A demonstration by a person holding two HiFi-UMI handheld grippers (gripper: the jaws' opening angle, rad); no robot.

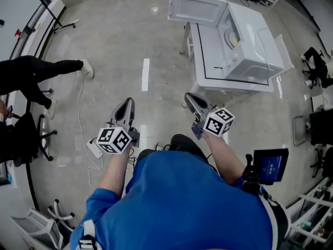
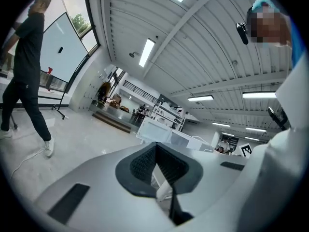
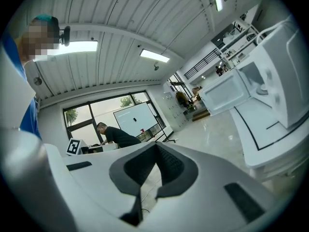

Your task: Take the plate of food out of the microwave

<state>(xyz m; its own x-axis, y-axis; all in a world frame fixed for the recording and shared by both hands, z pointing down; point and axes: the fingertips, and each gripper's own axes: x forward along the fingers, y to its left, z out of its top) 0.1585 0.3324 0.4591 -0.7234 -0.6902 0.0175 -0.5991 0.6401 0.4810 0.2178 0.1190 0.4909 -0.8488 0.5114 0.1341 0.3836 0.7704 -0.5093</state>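
A white microwave (image 1: 248, 40) stands on a white table (image 1: 208, 72) at the upper right of the head view, its door (image 1: 196, 8) swung open to the left. Inside it shows part of a pale plate (image 1: 232, 37); the food on it is too small to make out. My left gripper (image 1: 127, 103) and right gripper (image 1: 189, 98) are held level over the floor, well short of the table, both shut and empty. The right gripper view has the microwave (image 3: 275, 66) and its open door (image 3: 226, 94) at the right. In the left gripper view the table (image 2: 166, 132) is far ahead.
A person in black (image 1: 36, 72) stands at the left beside a black chair (image 1: 31, 134). A white cable and power strip (image 1: 94, 150) lie on the floor by my left arm. A small screen (image 1: 270, 165) and more chairs (image 1: 315, 66) are at the right.
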